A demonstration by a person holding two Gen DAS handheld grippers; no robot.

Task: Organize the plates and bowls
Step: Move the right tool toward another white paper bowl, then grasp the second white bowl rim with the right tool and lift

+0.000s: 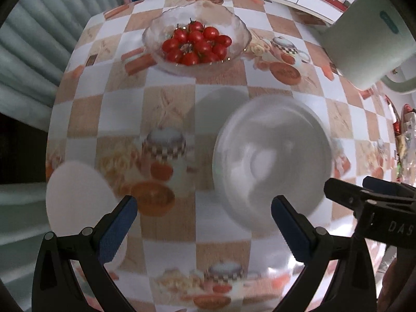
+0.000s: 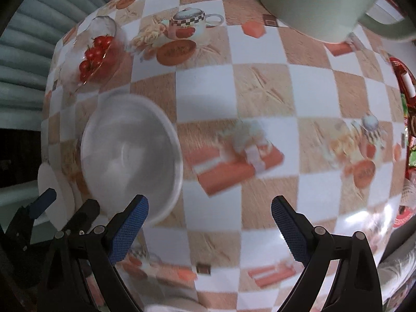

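A white bowl [image 1: 273,161] stands on the checkered tablecloth, just beyond my left gripper's right finger; it also shows in the right wrist view [image 2: 130,153], beyond my right gripper's left finger. A white plate [image 1: 78,197] lies at the table's left edge, partly behind my left finger; its rim shows in the right wrist view [image 2: 52,182]. My left gripper [image 1: 204,223] is open and empty above the cloth. My right gripper [image 2: 209,226] is open and empty. Each gripper appears in the other's view, the right one [image 1: 369,195] and the left one [image 2: 52,208].
A glass bowl of cherry tomatoes [image 1: 196,41] stands at the far side; it also shows in the right wrist view [image 2: 97,49]. A pale green kettle [image 1: 369,41] stands at the far right, and shows close in the right wrist view [image 2: 319,2]. Packaged goods [image 2: 408,119] lie at the right edge.
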